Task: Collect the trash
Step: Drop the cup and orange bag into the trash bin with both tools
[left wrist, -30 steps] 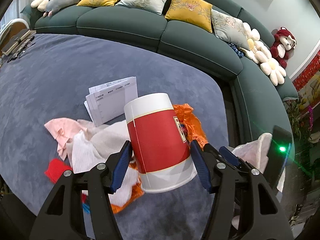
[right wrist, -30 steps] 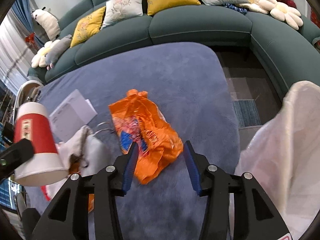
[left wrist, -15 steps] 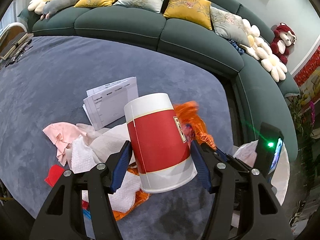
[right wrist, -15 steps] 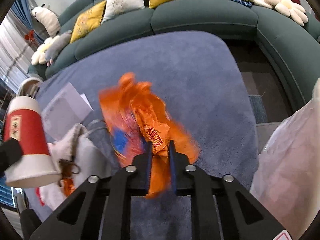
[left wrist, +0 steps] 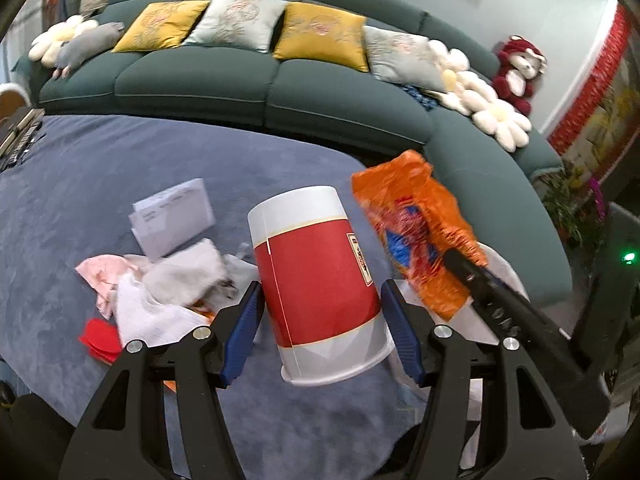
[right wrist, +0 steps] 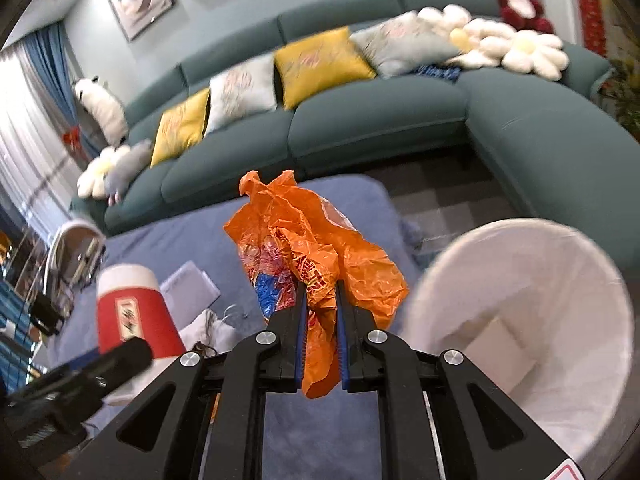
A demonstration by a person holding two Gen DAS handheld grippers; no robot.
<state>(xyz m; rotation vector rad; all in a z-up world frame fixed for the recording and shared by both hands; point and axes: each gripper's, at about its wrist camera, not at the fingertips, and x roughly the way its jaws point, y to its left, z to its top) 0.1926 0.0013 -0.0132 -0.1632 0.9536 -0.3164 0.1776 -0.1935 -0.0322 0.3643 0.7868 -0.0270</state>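
Observation:
My left gripper (left wrist: 320, 312) is shut on a red and white paper cup (left wrist: 316, 280), held upside down above the blue carpet (left wrist: 100, 184). My right gripper (right wrist: 320, 292) is shut on a crumpled orange plastic bag (right wrist: 308, 240) and holds it in the air, left of a white-lined trash bin (right wrist: 532, 312). The bag (left wrist: 416, 232) and the right gripper's fingers (left wrist: 480, 280) also show in the left wrist view, to the right of the cup. The cup also shows at the left in the right wrist view (right wrist: 132, 308).
White and pink tissues (left wrist: 168, 280), a red scrap (left wrist: 100, 338) and folded papers (left wrist: 174, 216) lie on the carpet. A teal sectional sofa (left wrist: 280, 92) with cushions curves around the back and right. A chair (right wrist: 72, 248) stands at left.
My right gripper has closed on the orange bag and lifted it off the carpet toward the bin. The left gripper keeps hold of the cup and has shifted slightly.

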